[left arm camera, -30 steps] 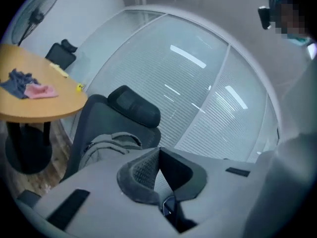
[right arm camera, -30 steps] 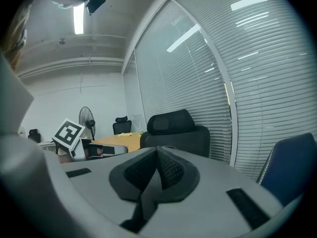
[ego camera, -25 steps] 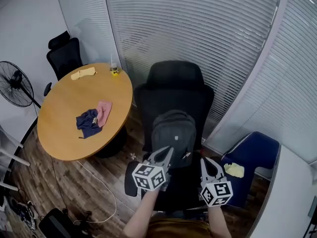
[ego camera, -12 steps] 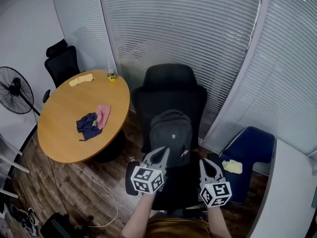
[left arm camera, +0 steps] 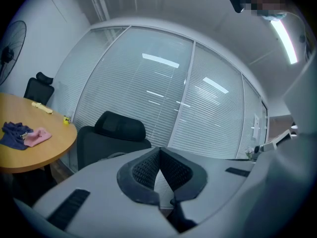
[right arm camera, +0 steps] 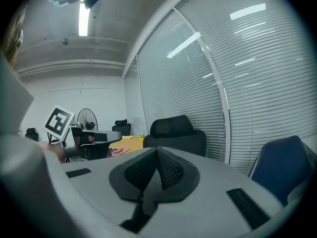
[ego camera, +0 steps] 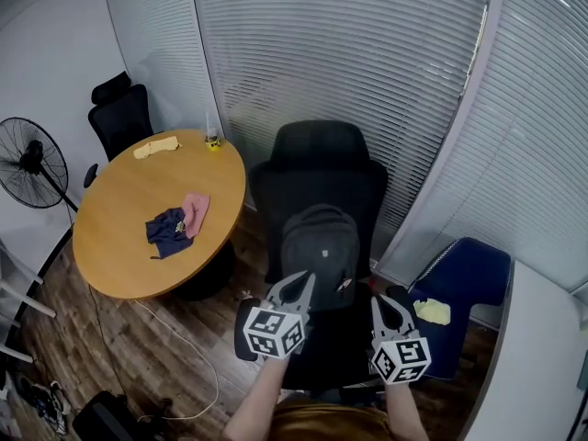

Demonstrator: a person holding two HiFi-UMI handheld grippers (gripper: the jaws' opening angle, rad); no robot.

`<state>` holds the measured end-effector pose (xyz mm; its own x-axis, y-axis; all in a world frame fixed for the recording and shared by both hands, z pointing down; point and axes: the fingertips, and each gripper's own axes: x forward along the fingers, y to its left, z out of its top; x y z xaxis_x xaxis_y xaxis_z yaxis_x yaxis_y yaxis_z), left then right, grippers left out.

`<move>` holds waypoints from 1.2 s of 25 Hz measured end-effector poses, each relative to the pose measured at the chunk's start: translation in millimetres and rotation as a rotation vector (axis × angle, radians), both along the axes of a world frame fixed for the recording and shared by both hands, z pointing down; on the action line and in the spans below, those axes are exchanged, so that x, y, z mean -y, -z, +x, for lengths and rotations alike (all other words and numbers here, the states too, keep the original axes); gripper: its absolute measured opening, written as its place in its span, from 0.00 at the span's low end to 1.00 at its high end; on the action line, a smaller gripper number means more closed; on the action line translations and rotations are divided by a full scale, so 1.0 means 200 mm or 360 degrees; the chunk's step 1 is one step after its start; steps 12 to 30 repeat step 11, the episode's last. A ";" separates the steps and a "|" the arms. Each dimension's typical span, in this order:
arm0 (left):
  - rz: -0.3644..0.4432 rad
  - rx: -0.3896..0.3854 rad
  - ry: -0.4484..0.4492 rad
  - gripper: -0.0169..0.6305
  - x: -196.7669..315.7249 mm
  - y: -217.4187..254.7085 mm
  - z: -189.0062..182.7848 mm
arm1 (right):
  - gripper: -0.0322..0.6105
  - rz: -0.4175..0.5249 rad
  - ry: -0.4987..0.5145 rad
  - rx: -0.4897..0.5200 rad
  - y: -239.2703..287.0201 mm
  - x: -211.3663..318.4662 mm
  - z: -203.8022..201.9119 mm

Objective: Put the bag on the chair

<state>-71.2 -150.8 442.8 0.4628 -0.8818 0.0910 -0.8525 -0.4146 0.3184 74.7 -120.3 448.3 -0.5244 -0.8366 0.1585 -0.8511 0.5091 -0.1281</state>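
A dark grey backpack (ego camera: 320, 251) stands upright on the seat of a black office chair (ego camera: 322, 168), leaning against its backrest. Both grippers hover in front of the chair, near the seat's front edge, apart from the bag. My left gripper (ego camera: 303, 280) is shut with nothing between its pads. My right gripper (ego camera: 381, 299) is shut and empty too. In the left gripper view the chair's headrest (left arm camera: 120, 126) shows past the closed jaws; in the right gripper view the black office chair (right arm camera: 174, 133) is ahead and the left gripper (right arm camera: 116, 135) shows at the left.
A round wooden table (ego camera: 156, 211) at the left carries a blue and a pink cloth (ego camera: 180, 221), a yellow cloth and a small yellow thing. A blue armchair (ego camera: 464, 288) with a yellow cloth stands at the right. A fan (ego camera: 29, 163), another black chair and floor cables lie left. Blinds behind.
The head view has shifted slightly; both grippers have stayed shut in about the same place in front of the chair. The bag has not moved.
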 end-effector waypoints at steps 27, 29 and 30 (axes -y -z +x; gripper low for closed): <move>-0.0004 -0.0015 -0.0023 0.06 0.05 0.00 0.05 | 0.07 -0.0023 0.0011 -0.0029 -0.01 0.05 0.04; -0.0004 -0.0015 -0.0023 0.06 0.05 0.00 0.05 | 0.07 -0.0023 0.0011 -0.0029 -0.01 0.05 0.04; -0.0004 -0.0015 -0.0023 0.06 0.05 0.00 0.05 | 0.07 -0.0023 0.0011 -0.0029 -0.01 0.05 0.04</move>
